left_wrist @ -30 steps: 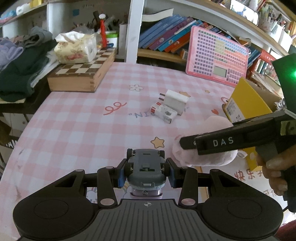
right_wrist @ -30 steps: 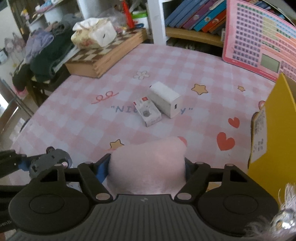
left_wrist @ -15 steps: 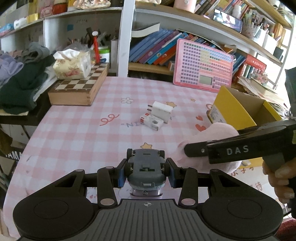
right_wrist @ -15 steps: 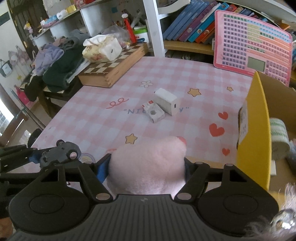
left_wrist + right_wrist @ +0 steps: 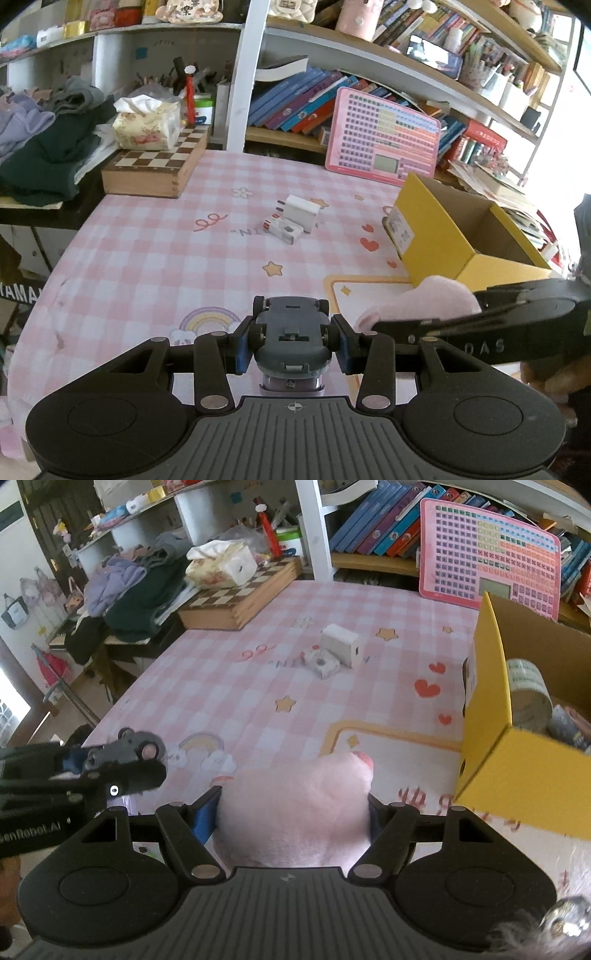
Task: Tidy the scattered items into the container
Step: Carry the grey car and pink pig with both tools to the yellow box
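My left gripper point(image 5: 291, 341) is shut on a grey toy car point(image 5: 291, 332), held above the pink checked table; the car also shows in the right wrist view point(image 5: 129, 751). My right gripper point(image 5: 293, 812) is shut on a pink plush toy point(image 5: 295, 812), which also shows in the left wrist view point(image 5: 417, 304). The yellow cardboard box point(image 5: 432, 236) stands open at the right, close to the plush; in the right wrist view the box point(image 5: 487, 709) holds a roll of tape point(image 5: 524, 686). A white block point(image 5: 301, 212) and a small white-and-red box point(image 5: 282, 230) lie mid-table.
A wooden chessboard box point(image 5: 155, 168) with a tissue pack point(image 5: 146, 123) sits at the back left beside piled clothes point(image 5: 48, 147). A pink keyboard toy point(image 5: 382, 147) leans on the bookshelf behind. The table edge runs along the left.
Both grippers have risen and pulled back with their loads. The yellow box now shows its open top, and the plush sits nearer the box's front corner.
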{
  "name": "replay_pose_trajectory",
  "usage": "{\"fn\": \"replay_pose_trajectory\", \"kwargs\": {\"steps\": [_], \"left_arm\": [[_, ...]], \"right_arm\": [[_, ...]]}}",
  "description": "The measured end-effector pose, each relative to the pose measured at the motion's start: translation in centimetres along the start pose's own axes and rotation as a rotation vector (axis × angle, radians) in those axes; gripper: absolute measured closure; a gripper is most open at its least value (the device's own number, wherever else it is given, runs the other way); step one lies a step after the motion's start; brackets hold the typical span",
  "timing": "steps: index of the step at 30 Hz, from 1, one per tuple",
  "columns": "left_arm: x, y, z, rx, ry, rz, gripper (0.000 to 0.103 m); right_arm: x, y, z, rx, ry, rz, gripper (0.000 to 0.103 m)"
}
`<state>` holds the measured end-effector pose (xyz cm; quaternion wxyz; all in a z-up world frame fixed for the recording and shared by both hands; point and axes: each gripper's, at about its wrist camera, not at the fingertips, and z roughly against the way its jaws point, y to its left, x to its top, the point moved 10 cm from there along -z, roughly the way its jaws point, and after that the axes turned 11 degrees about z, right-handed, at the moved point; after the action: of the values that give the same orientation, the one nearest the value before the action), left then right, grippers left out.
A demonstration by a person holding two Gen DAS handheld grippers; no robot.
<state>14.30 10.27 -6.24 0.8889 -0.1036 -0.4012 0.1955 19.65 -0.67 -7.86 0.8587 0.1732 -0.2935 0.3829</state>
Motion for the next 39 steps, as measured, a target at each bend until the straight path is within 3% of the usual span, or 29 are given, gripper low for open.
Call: {"fn": "replay_pose_trajectory", "kwargs": {"steps": [15, 39], "left_arm": [[-2.3, -1.7, 3.9, -0.07, 0.0, -0.063, 0.062], [-4.8, -3.9, 6.2, -0.17, 0.038, -0.117, 0.062]], "right_arm": [[-3.1, 2.6, 3.7, -0.05, -0.01, 0.044, 0.031], [-7.7, 2.4, 7.2, -0.112, -0.004, -0.112, 0.031]]}}
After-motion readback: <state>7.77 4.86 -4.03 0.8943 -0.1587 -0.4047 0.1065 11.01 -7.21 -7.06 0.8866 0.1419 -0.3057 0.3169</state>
